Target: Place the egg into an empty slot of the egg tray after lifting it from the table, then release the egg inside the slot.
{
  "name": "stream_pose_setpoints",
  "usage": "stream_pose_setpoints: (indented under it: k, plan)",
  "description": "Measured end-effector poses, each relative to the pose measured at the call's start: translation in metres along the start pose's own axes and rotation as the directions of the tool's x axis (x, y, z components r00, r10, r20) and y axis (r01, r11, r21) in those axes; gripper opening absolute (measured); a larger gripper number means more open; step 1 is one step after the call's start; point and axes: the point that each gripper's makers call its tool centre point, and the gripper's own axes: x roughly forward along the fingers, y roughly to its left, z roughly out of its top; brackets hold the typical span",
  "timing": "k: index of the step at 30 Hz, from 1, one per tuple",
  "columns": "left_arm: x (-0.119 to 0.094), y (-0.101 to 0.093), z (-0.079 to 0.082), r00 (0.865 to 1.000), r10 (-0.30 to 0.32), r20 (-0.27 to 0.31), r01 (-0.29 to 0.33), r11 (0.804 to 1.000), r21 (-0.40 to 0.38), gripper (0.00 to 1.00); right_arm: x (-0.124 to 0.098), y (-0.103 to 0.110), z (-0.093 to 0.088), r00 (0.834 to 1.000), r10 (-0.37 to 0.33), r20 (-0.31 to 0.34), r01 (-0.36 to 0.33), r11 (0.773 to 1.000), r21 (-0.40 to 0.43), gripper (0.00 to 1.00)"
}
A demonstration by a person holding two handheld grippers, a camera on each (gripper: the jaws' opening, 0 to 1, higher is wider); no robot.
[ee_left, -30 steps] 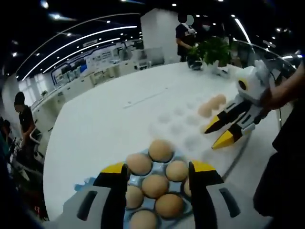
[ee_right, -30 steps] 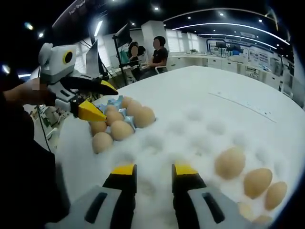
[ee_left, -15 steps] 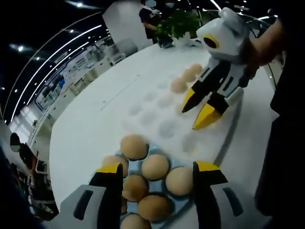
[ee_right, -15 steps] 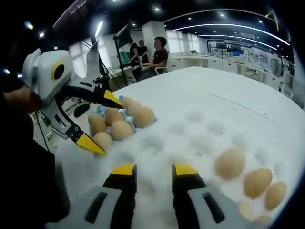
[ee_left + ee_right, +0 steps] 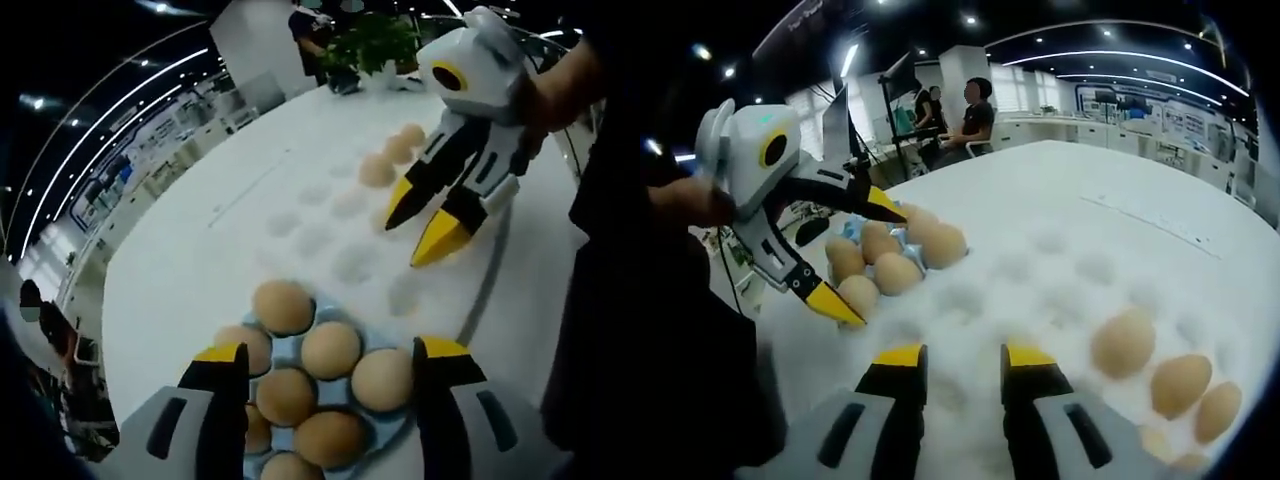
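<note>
Several brown eggs (image 5: 330,348) sit in a small blue tray (image 5: 291,349) right under my left gripper (image 5: 332,352). It is open, with its yellow-tipped jaws standing wide on either side of the cluster. In the right gripper view the left gripper (image 5: 860,252) straddles the same eggs (image 5: 898,272) from the left. The white egg tray (image 5: 320,240) lies beyond, with three eggs (image 5: 378,170) at its far end. My right gripper (image 5: 415,232) hovers open over its empty slots. The right gripper (image 5: 965,357) holds nothing, and the white tray (image 5: 1060,270) spreads ahead with eggs (image 5: 1122,343) at the right.
Both trays rest on a large white table (image 5: 190,250). A green plant (image 5: 375,45) stands at its far end. People sit at desks (image 5: 970,115) beyond the table's edge. A person's hand (image 5: 560,85) holds the right gripper.
My left gripper has come down closer over the blue tray's eggs, its jaws now spread around them. The right gripper has stayed over the white tray.
</note>
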Motion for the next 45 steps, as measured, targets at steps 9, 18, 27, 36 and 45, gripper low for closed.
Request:
stream_pose_setpoints:
  k: [9,18,27,36,45]
  plan:
    - [0.000,0.001,0.001,1.000,-0.002,-0.013,0.003,1.000,0.031,0.68,0.000,0.006,-0.003,0.994,0.036,-0.100,-0.038,0.999,-0.019,0.35]
    - [0.000,-0.004,0.003,1.000,-0.020,-0.003,0.020,0.996,0.082,0.65,-0.014,-0.005,0.000,0.992,-0.001,-0.123,-0.005,0.999,-0.051,0.34]
    - [0.000,-0.008,0.002,0.999,-0.037,-0.010,0.038,0.996,0.075,0.60,-0.028,-0.051,0.024,0.983,-0.154,-0.095,0.138,0.978,-0.158,0.30]
    - [-0.001,-0.013,0.003,0.999,-0.039,-0.013,0.040,0.996,0.086,0.56,-0.030,-0.089,0.015,0.953,-0.261,-0.153,0.211,0.936,-0.281,0.28]
    - [-0.002,-0.019,0.003,0.997,-0.073,-0.009,0.074,0.993,0.091,0.48,-0.026,-0.091,0.008,0.963,-0.200,-0.182,0.136,0.940,-0.312,0.28]
